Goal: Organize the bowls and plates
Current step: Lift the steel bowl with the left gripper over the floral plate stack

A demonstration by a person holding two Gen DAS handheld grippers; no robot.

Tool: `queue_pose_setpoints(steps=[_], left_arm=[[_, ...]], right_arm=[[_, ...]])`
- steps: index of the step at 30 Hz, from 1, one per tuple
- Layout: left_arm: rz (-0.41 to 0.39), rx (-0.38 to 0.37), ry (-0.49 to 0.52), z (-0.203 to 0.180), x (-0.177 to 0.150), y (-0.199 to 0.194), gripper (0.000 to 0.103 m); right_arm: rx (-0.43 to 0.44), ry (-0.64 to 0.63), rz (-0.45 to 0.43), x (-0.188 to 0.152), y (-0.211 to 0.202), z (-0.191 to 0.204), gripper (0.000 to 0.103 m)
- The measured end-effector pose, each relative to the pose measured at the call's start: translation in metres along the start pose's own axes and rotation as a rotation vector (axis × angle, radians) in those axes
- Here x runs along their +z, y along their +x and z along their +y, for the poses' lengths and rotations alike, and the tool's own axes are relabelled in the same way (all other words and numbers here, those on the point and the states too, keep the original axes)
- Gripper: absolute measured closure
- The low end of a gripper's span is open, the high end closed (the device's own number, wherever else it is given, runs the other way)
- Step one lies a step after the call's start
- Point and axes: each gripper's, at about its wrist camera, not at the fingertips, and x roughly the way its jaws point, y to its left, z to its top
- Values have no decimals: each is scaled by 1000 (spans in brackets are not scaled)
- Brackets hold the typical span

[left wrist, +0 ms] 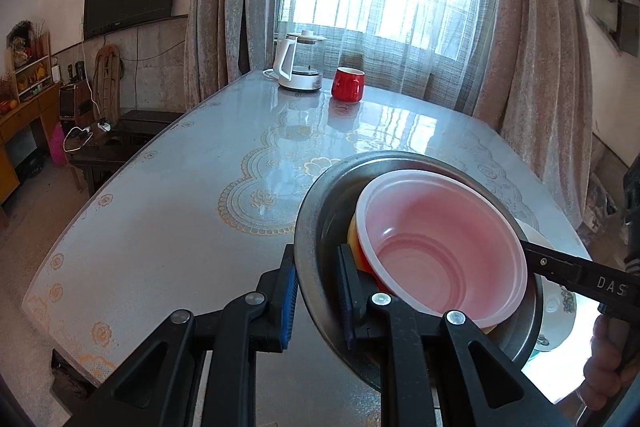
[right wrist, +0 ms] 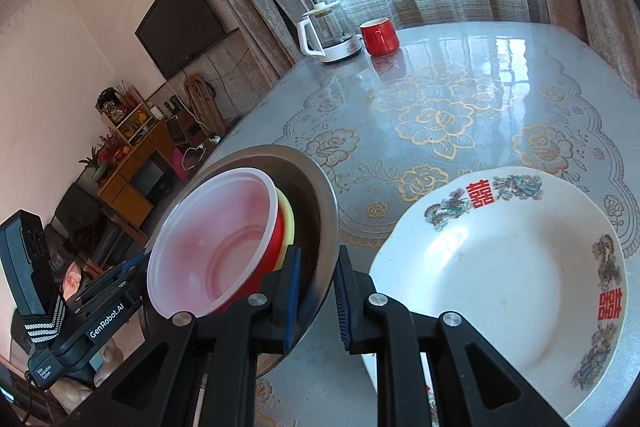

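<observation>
You're looking at a brushed steel basin (right wrist: 320, 187), dull grey; inside it a translucent pink plastic bowl (right wrist: 216, 239), smooth. The white plate (right wrist: 500, 267) looks like glazed ceramic. Your table (left wrist: 180, 227) wears a glossy, probably vinyl, lace-print cover

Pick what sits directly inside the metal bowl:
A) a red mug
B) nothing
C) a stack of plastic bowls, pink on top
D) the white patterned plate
C: the pink bowl is nested over a red and a yellow bowl inside the metal bowl; the plate lies beside it.
</observation>
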Motion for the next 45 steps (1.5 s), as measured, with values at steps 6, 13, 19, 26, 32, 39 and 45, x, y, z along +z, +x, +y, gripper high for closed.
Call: queue_pose_setpoints(steps=[6,13,19,26,32,39,45], left_arm=[[3,-57,66,-38,9,6,86],[31,-113,134,-78,11,19,86],[62,-151,177,-104,12,31,86],[100,-191,206,-124,17,44,86],[135,-204,218,-132,12,54,85],[193,-223,227,-141,1,66,85],[201,-226,239,-146,-4,70,85]], right_arm=[[-39,50,-61,2,-32,-24,86],[-96,110,-102,-4,-59,-54,86],[-131,156,-123,-7,-72,-75,86],[-163,201,-142,-8,-80,-94,86],[-184,223,-129,-13,-81,-105,86],[-229,251,-102,-17,-74,-118,86],[-252,272,-82,-25,-66,-130,86]])
